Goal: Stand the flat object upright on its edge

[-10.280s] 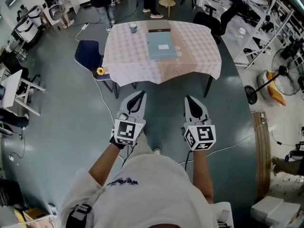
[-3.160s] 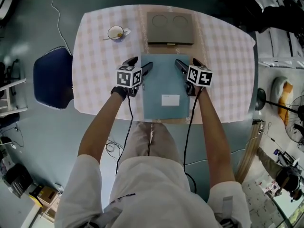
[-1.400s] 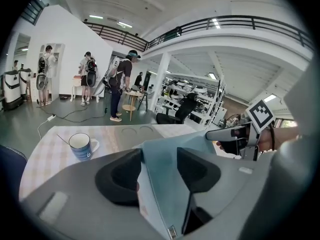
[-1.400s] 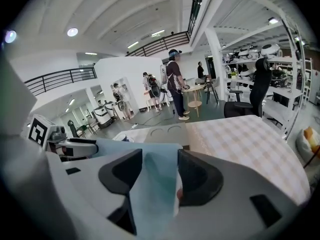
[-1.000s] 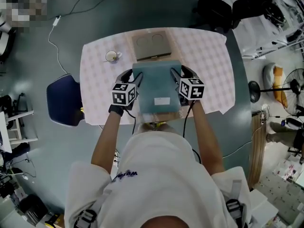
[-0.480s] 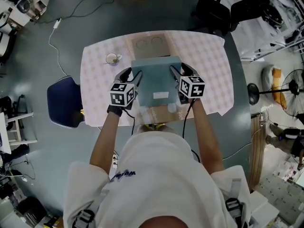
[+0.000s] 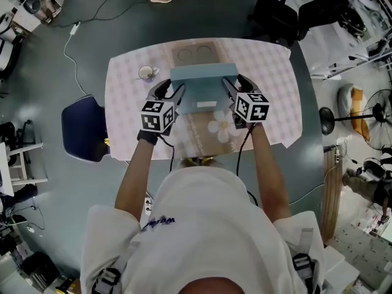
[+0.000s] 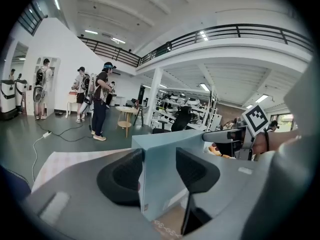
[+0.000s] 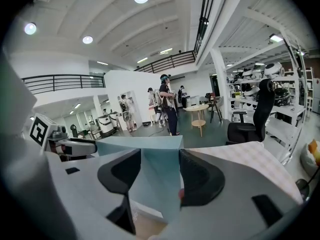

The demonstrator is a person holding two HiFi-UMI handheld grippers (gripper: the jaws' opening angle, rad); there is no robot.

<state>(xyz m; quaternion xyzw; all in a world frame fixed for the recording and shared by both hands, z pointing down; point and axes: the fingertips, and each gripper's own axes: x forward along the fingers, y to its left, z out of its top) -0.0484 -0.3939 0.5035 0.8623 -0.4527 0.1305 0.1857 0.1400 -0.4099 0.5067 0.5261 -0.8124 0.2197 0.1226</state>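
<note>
One box (image 7: 202,79). Two grippers: the left gripper (image 7: 172,91) and the right gripper (image 7: 234,84). One surface (image 7: 272,81), with one cup (image 7: 146,72) at its far left and one tray (image 7: 195,53) bearing two round hollows. One blue chair (image 7: 82,127) stands left.

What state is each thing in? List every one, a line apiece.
blue box: tipped up steeply, gripped at both side edges, not standing by itself.
left gripper: fingers shut on the blue box's left edge.
right gripper: fingers shut on its right edge.
cup: upright on the table, untouched.
brown tray: lying flat beyond the box.
table: covered with a checked cloth.
</note>
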